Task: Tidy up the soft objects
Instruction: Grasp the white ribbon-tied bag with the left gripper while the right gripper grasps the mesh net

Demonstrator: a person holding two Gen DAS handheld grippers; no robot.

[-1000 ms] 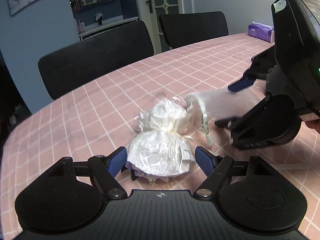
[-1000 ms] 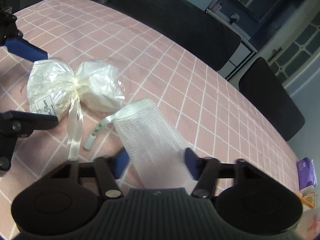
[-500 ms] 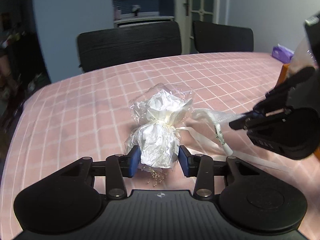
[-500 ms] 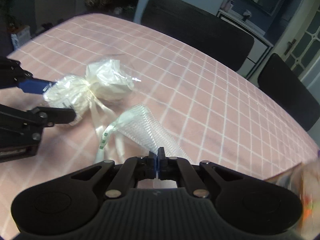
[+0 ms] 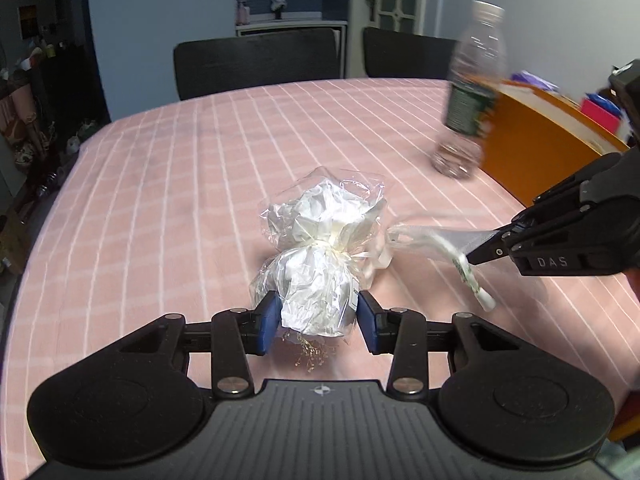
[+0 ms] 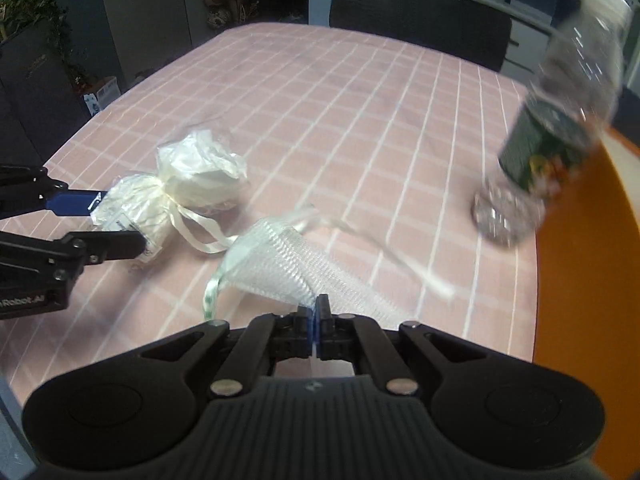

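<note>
A white wrapped bundle in clear cellophane (image 5: 316, 256), tied at the middle with a cream ribbon, is held over the pink checked tablecloth (image 5: 180, 184). My left gripper (image 5: 317, 320) is shut on its near end; it also shows in the right wrist view (image 6: 188, 196), with the left gripper (image 6: 108, 220) at its left end. My right gripper (image 6: 318, 314) is shut on a white mesh pouch (image 6: 288, 268) with loose ribbons, lifted off the cloth. The pouch also shows in the left wrist view (image 5: 444, 238), pinched by the right gripper (image 5: 486, 252).
A clear plastic bottle (image 5: 470, 92) with a dark label stands at the right, blurred; it also shows in the right wrist view (image 6: 548, 132). An orange box (image 5: 536, 140) sits behind it. Black chairs (image 5: 260, 64) stand at the table's far side.
Both grippers shut, the left on the bundle, the right on the mesh pouch. Both have lifted and swung right, bringing the bottle and orange box into view.
</note>
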